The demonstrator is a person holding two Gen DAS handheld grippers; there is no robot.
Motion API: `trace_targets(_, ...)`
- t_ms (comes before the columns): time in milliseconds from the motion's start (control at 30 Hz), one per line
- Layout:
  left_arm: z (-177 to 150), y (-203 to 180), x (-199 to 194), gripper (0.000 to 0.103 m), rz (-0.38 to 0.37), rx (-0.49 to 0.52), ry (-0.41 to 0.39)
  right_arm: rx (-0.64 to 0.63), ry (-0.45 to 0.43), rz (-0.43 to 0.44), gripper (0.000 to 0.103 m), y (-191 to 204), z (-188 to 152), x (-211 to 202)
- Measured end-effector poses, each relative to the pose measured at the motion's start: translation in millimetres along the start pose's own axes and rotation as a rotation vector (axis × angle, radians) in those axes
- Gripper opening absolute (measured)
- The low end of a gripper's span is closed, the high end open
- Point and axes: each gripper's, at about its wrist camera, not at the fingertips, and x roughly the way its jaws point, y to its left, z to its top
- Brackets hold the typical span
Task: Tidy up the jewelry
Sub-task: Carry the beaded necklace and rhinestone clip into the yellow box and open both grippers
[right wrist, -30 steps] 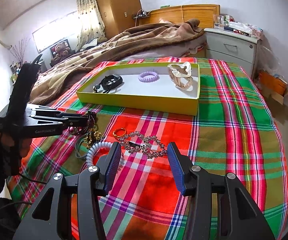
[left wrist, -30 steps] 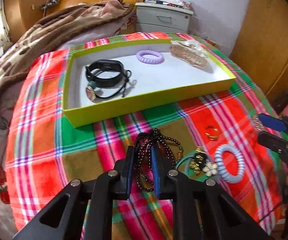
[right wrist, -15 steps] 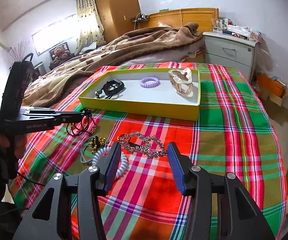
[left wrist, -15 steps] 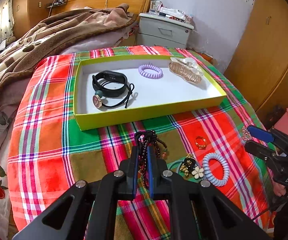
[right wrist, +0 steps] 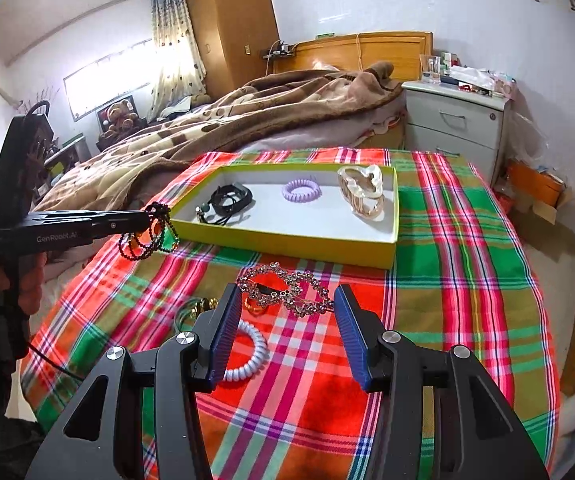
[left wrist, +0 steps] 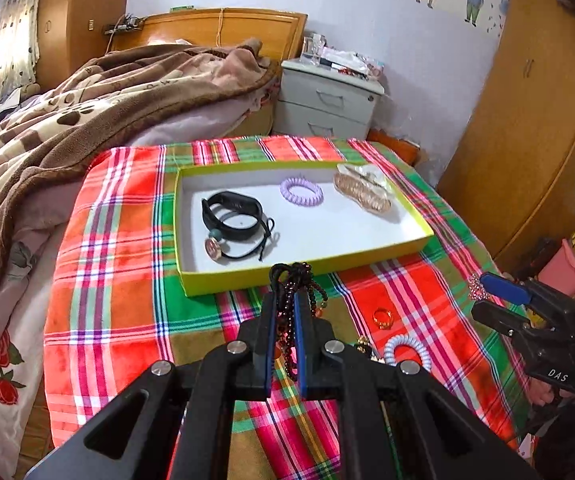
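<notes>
Left hand-held gripper clamped shut, right hand-held gripper wide apart.

red, green and white plaid cloth; yellow-green box with white floor; lilac coil tie and black band inside; dark maroon beads; pale blue coil near; brown paw-print blanket far left.

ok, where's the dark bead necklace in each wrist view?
Left wrist: dark bead necklace bottom centre, pinched in the left claw, just short of the yellow-green tray.
Right wrist: necklace at left, dangling from that claw's tip.
Shared landmark: the tray.
</notes>
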Motion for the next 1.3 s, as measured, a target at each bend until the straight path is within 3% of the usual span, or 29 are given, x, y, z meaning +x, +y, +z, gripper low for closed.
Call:
trace_targets(667,64.1,8.7,22.3,0.009,-0.021,-0.012,-0.039,0.035,-0.01,-0.042,0.049,-6.2,53.2,38.3)
trace_targets(800,78.5,13.1,39.2,0.009,-0.033,-0.029,-0.02,0.039,-0.001,-0.063,0.041,-10.1,62.4,53.2)
trace_targets(1300,102.2,22.8,113.1,0.009,-0.04,-0.07,0.074,0.092,0.07,-0.074,0.041,-41.1,67.1,92.4)
